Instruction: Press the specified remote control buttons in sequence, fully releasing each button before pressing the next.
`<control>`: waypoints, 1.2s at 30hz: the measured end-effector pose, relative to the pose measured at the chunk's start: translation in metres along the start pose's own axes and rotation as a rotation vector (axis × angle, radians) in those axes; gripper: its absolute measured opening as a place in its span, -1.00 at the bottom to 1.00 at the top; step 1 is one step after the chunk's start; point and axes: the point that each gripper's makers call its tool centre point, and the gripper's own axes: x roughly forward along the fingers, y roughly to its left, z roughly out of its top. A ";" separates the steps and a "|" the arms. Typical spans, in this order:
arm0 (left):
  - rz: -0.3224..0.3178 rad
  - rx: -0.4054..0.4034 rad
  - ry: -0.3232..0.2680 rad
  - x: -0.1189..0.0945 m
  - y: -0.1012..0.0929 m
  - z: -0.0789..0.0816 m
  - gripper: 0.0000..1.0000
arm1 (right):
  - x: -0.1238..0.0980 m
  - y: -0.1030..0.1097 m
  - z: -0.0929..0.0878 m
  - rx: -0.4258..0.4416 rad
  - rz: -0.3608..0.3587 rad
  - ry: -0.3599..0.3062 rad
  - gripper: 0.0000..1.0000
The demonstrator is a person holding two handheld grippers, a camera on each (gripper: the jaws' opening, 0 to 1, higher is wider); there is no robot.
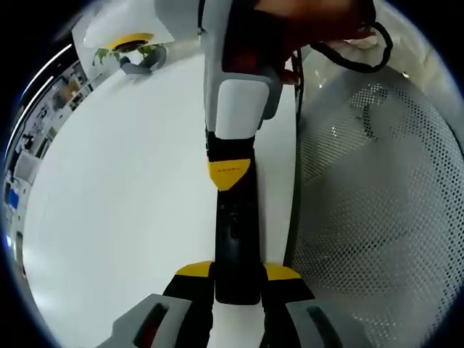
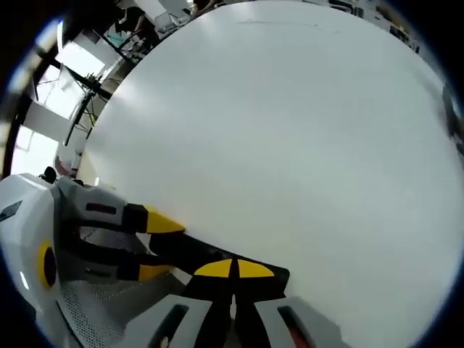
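One black remote control point(image 1: 235, 243) lies lengthwise between the clamping left gripper point(image 1: 237, 274), while the clenched right gripper point(image 1: 229, 174) presses it.

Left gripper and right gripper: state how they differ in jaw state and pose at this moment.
1. The left gripper has its jaws apart, clamped on the sides of the black remote; the right gripper has its jaws shut together, holding nothing.
2. The left gripper grips one end of the remote; the right gripper's tip seems to rest on its face.
Shared: yellow jaw tips, pale bodies.
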 end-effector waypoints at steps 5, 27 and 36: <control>0.001 -0.002 -0.001 0.000 0.000 0.000 -0.52 | -0.001 0.000 -0.001 -0.011 -0.012 -0.016 -1.00; 0.011 -0.004 0.013 0.000 -0.001 0.000 -0.51 | -0.002 0.011 -0.012 -0.058 -0.021 -0.007 -1.00; 0.010 -0.013 0.000 0.000 -0.001 0.000 -0.51 | 0.000 0.022 -0.019 -0.043 0.038 0.039 -1.00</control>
